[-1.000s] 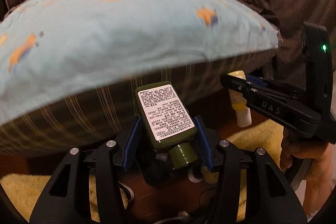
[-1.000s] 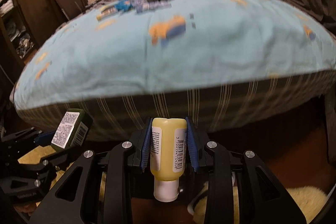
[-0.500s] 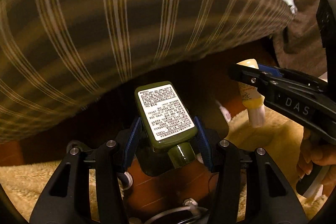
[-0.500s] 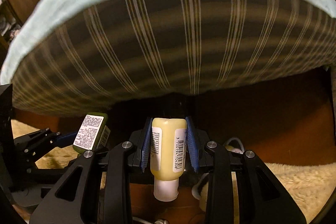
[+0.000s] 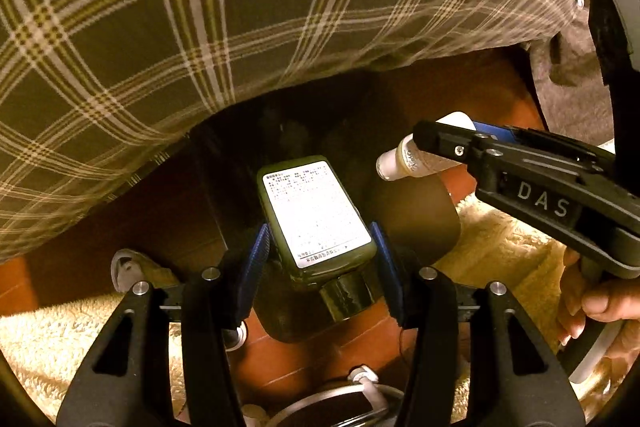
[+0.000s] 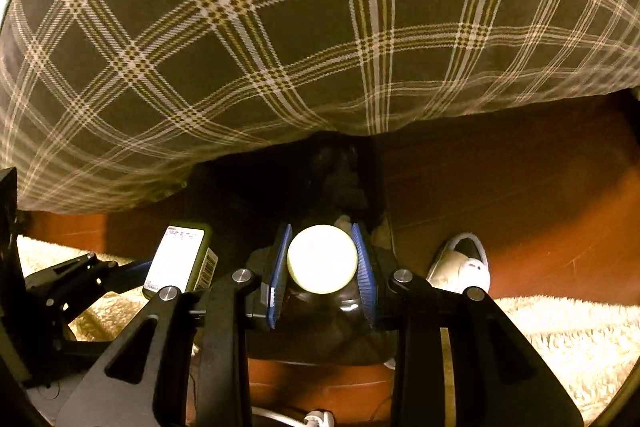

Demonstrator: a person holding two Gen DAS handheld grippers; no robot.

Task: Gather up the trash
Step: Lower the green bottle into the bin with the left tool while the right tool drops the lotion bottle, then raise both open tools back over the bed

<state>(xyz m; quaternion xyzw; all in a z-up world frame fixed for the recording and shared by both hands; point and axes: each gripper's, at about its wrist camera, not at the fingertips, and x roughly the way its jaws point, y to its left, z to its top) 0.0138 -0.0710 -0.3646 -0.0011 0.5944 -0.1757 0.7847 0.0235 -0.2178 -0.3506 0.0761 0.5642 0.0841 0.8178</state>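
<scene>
My left gripper (image 5: 318,251) is shut on a dark green flat bottle (image 5: 314,215) with a white printed label, cap toward the camera. My right gripper (image 6: 322,265) is shut on a yellow tube with a white cap (image 6: 322,259), now tipped so I see it end-on. In the left wrist view the right gripper (image 5: 440,143) holds the tube (image 5: 404,159) level, cap pointing left. The green bottle also shows in the right wrist view (image 6: 180,259). Both hang over a dark bin opening (image 5: 412,215) on the floor below.
The bed's plaid side drape (image 6: 280,27) fills the upper view. A shaggy cream rug (image 6: 560,335) lies on the red-brown floor (image 6: 520,207). A white rounded object (image 6: 464,263) sits at the rug's edge. White cables (image 5: 360,379) lie by the bin.
Both grippers dropped lower and tilted down toward the floor; the bedspread top left the view. The yellow tube swung from upright to level, cap toward the left gripper.
</scene>
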